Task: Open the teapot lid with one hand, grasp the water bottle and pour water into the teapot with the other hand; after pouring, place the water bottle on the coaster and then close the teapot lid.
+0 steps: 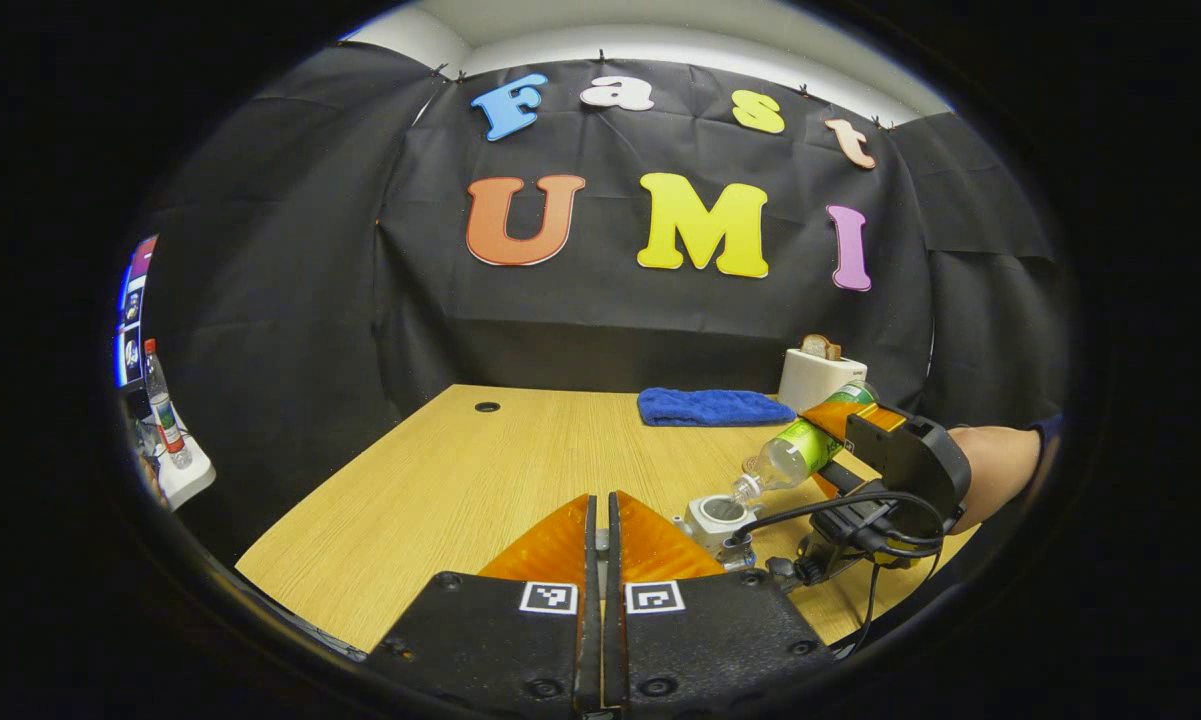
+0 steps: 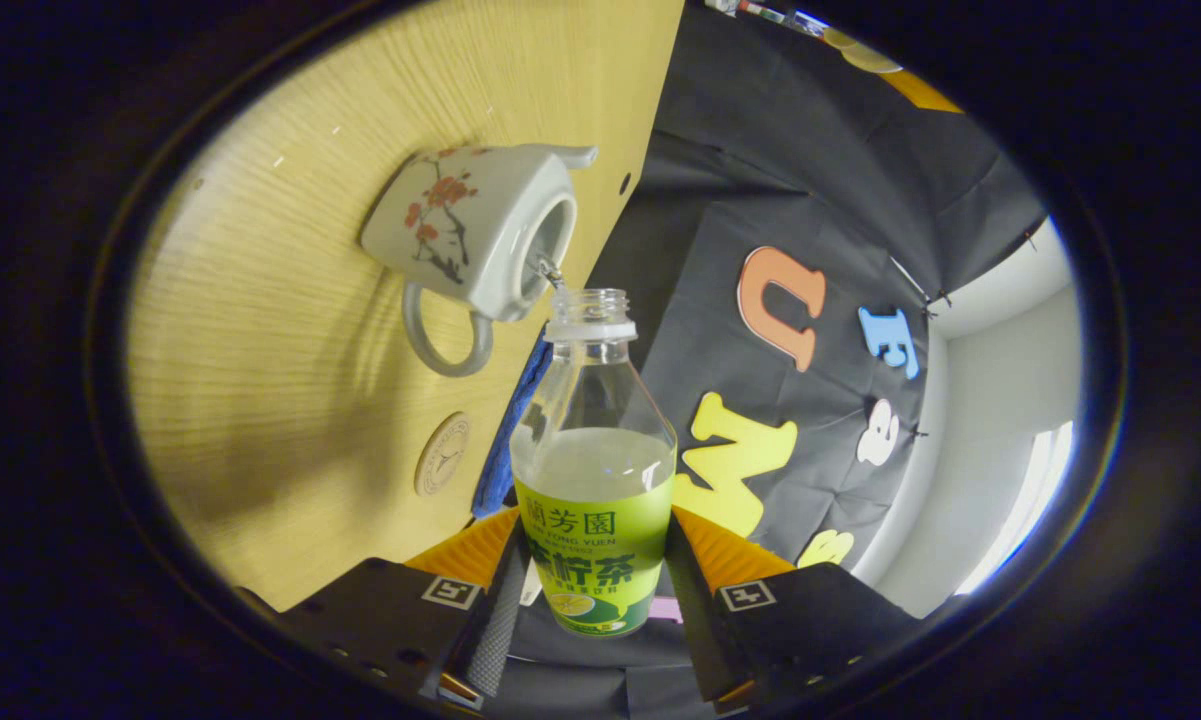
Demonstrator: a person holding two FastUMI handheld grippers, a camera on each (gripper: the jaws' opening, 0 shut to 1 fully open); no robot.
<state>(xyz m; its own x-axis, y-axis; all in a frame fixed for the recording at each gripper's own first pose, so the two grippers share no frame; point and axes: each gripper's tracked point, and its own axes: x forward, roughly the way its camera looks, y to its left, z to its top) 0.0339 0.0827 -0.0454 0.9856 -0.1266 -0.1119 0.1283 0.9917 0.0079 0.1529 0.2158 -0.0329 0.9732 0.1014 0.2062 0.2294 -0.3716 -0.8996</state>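
Observation:
The white teapot (image 1: 717, 515) stands open on the wooden table (image 1: 460, 480), right of my left gripper (image 1: 601, 520). That gripper's fingers are almost together, and a pale sliver of the lid shows between them. My right gripper (image 2: 595, 540) is shut on the green-labelled water bottle (image 2: 595, 480), which is tipped with its mouth at the rim of the blossom-painted teapot (image 2: 470, 235). A thin stream of water (image 2: 550, 270) runs into the pot. The round coaster (image 2: 443, 455) lies beside the teapot's handle. The bottle (image 1: 795, 450) and right gripper (image 1: 828, 440) also show in the left gripper view, held by a person's arm (image 1: 1000, 470).
A folded blue towel (image 1: 712, 406) lies at the back of the table. A white toaster (image 1: 818, 375) with bread stands behind it. A cable hole (image 1: 487, 407) is at the far left. A side shelf with bottles (image 1: 165, 410) sits off the table's left.

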